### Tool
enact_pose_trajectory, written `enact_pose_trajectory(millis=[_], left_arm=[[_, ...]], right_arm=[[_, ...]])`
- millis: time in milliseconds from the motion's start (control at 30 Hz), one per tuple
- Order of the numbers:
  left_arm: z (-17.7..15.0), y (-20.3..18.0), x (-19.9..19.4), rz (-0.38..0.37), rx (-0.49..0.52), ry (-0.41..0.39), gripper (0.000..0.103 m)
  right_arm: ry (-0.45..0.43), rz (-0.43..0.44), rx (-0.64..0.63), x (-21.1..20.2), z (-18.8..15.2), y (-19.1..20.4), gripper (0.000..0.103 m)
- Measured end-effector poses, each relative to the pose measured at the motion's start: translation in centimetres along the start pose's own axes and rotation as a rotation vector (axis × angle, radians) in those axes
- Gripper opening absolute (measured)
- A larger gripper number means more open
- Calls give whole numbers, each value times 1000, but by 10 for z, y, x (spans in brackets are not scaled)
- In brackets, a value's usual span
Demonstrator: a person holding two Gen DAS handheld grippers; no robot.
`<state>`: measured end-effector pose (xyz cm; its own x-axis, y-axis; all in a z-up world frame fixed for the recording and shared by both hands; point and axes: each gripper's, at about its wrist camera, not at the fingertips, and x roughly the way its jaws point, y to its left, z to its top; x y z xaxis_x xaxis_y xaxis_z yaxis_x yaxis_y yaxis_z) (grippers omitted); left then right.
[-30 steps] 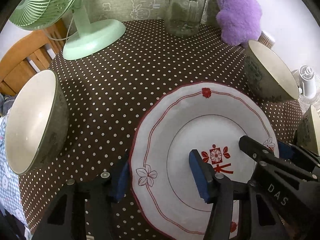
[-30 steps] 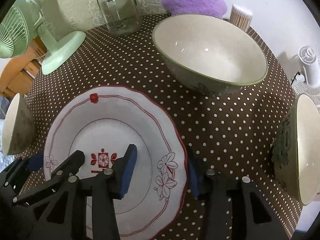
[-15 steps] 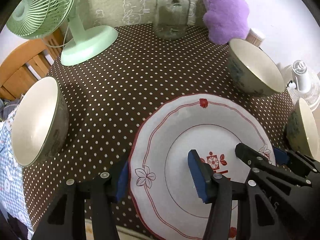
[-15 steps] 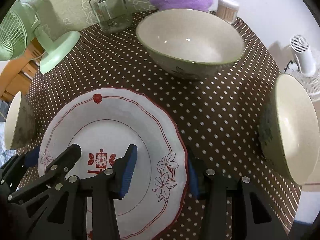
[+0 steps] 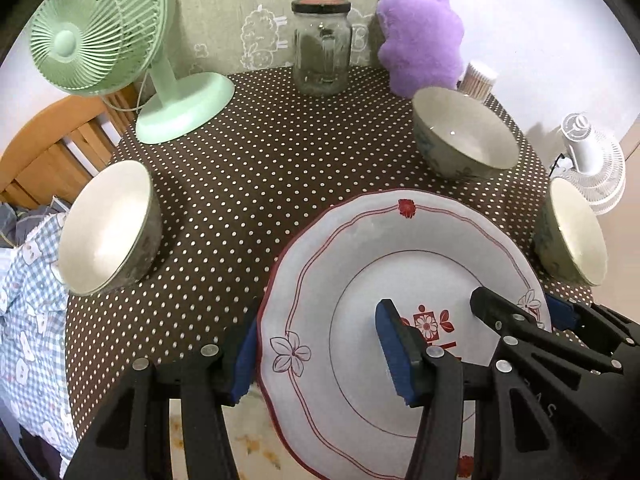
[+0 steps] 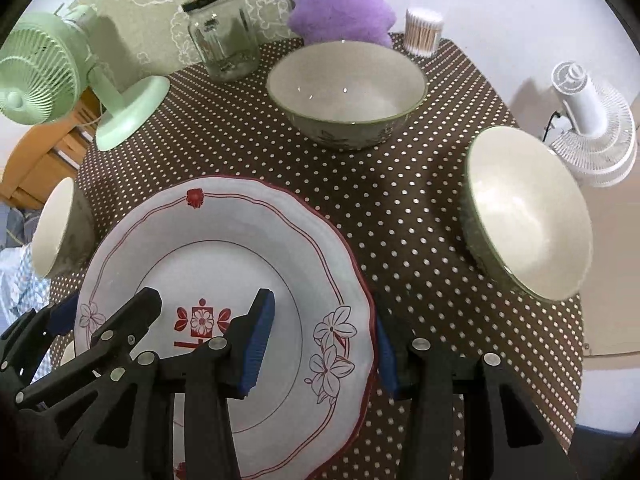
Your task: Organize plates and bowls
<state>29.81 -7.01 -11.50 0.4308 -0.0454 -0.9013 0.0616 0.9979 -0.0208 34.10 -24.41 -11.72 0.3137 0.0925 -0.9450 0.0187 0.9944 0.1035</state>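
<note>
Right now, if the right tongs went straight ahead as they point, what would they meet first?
Apart from the plate they straddle, probably the middle bowl ahead on the table; depth is unclear.

Both views are bright and evenly lit, apparently from overhead and soft, with no harsh shadows. Small glints sit on the inner wall of the middle bowl point(image 6: 346, 92) and on the glass jar point(image 6: 222, 34). The plate point(image 5: 400, 320) throws a faint shadow onto the dotted tablecloth point(image 5: 248, 184). Strong fisheye bending curves the table edge and stretches the side bowl point(image 6: 524, 212). Black vignette fills all 4 corners. Focus is sharp centrally, slightly soft toward the rim.
</note>
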Motion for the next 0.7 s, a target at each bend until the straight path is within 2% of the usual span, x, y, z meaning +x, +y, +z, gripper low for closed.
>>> enact_pose_trajectory(millis=[333, 700], left_arm=[[-17, 10, -37, -4, 0, -42, 55], [-48, 40, -49, -4, -24, -16, 55]], right_arm=[[-15, 8, -6, -36, -23, 14, 50], [-1, 11, -33, -48, -51, 45, 50]])
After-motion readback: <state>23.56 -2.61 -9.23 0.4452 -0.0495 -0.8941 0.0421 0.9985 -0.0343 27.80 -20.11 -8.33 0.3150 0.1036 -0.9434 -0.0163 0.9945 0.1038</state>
